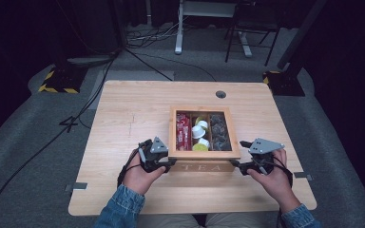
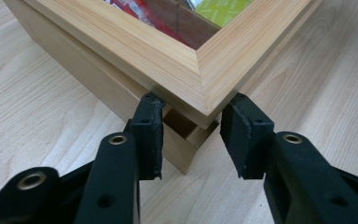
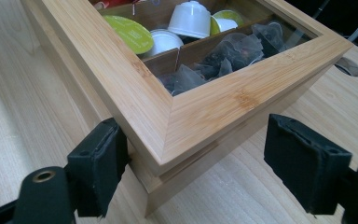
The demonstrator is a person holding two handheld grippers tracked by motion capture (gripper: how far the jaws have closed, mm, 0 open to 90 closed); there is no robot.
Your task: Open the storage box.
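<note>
A wooden tea box point(image 1: 204, 154) with a windowed lid and "TEA" on its front stands in the middle of the table. It holds red packets point(image 1: 183, 129), white and green-topped capsules point(image 1: 200, 133) and dark tea bags point(image 1: 220, 133). My left gripper point(image 1: 168, 164) is at the box's near left corner. In the left gripper view its jaws point(image 2: 196, 100) straddle that corner of the box point(image 2: 186, 70), with a pad against each side. My right gripper point(image 1: 235, 165) is at the near right corner. Its jaws point(image 3: 193, 123) stand wide around the box point(image 3: 214, 107): one pad touches the wall, the other stands apart.
The light wooden table point(image 1: 123, 118) has a round cable hole point(image 1: 221, 94) behind the box. Beyond the far edge, on grey floor, stand a striped stand base point(image 1: 57, 80), cables and furniture legs point(image 1: 178, 28).
</note>
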